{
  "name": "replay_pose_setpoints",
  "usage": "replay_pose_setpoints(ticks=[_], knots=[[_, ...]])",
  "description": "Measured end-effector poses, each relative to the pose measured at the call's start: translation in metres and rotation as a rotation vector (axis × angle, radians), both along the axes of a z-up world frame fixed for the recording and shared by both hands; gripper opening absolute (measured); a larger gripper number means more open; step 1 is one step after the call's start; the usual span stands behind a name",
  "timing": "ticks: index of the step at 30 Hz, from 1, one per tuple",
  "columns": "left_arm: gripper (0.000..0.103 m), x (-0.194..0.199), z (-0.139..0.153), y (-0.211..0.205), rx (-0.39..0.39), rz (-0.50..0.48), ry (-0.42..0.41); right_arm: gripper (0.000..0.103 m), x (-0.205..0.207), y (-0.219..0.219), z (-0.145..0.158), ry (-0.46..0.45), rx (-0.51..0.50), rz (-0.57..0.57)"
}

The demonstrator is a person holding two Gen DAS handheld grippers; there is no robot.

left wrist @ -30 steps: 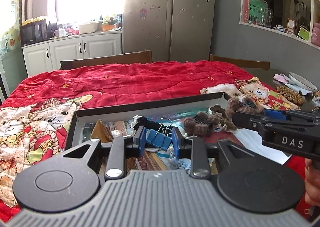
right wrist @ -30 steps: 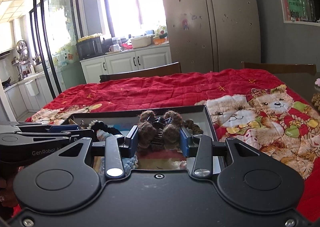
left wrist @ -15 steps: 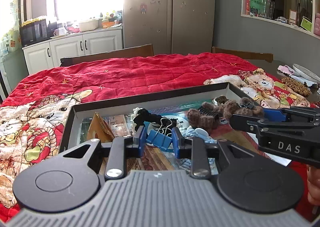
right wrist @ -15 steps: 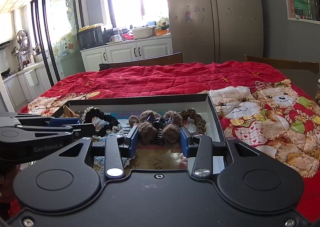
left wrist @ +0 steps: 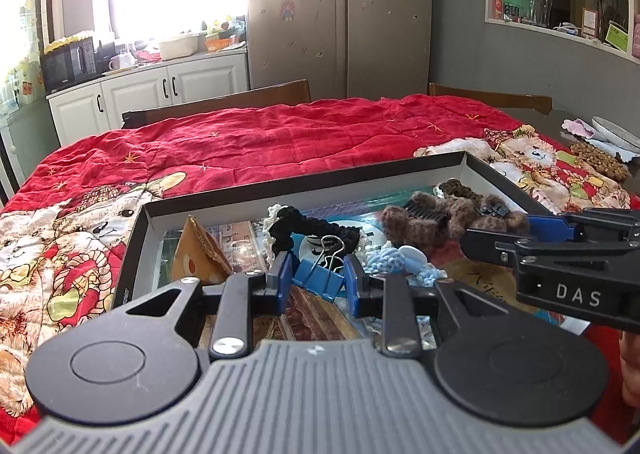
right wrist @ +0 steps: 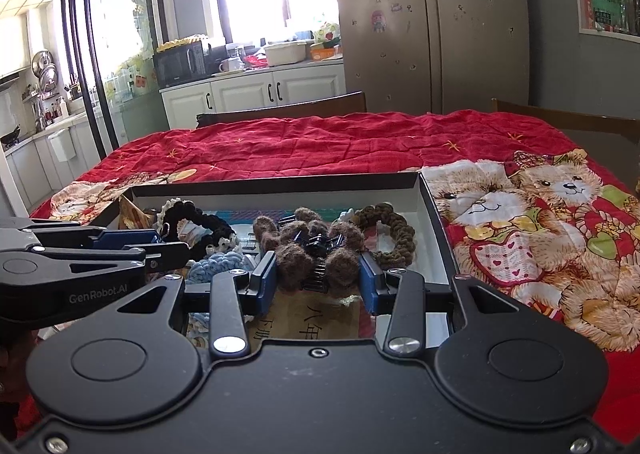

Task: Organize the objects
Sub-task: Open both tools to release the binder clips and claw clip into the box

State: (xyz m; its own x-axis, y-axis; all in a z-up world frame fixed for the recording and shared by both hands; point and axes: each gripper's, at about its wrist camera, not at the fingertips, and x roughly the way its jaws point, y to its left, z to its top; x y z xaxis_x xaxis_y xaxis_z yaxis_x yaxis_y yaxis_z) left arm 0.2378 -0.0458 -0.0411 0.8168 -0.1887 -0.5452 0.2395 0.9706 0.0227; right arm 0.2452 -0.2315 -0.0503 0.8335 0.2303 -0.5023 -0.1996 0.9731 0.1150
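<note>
left tongs (left wrist: 316,286): clamp blue binder clip (left wrist: 320,282) | right tongs (right wrist: 318,282): clamp brown hair claw (right wrist: 316,250)

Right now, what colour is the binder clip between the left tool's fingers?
Blue binder clip with silver wire handles; the left wrist view shows it best.

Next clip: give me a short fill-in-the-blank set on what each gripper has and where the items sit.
1. The left gripper is shut on a ____ binder clip.
2. The right gripper is shut on a fuzzy ____ hair claw.
3. Both grippers work over a shallow black-rimmed ____.
4. The cloth under it is mainly ____.

Missing words: blue; brown; box; red
</note>
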Motion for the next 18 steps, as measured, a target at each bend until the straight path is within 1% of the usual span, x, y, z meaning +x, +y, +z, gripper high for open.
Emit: replay_pose_setpoints(ticks=[18], knots=[[0.032, 0.003, -0.009, -0.004, 0.047, 0.002, 0.014, 0.040, 0.007, 0.008, -0.011, 0.046, -0.040, 0.033]])
